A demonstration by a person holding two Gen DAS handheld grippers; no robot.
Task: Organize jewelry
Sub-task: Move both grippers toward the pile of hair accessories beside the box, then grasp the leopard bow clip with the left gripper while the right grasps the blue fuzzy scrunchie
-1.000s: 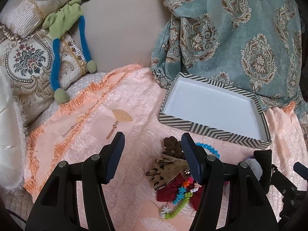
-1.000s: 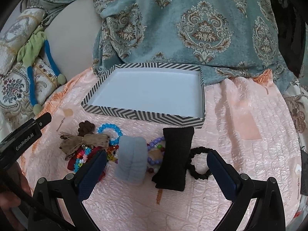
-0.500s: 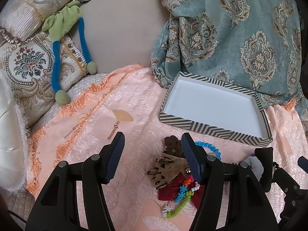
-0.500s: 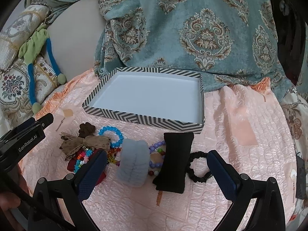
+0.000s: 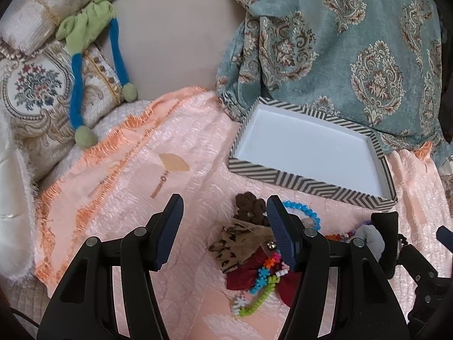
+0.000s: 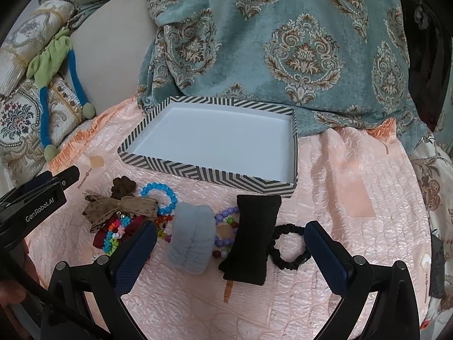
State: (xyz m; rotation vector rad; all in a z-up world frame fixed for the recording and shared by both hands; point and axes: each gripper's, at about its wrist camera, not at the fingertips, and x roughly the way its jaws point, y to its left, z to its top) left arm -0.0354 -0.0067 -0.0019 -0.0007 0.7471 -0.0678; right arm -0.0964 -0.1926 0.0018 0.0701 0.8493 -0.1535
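Nothing sorted: striped tray (image 6: pixel 208 175) beyond both tongs empty, jewelry pile (image 6: pixel 158 215) untouched ahead; left gripper (image 5: pixel 223 228) and right gripper (image 6: pixel 230 250) wide open, empty.

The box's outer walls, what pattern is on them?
Black-and-white chevron stripes on the box, clearest in the right wrist view.

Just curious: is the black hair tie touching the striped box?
Apart. The right wrist view shows bare pink cloth between the black hair tie and the striped box.
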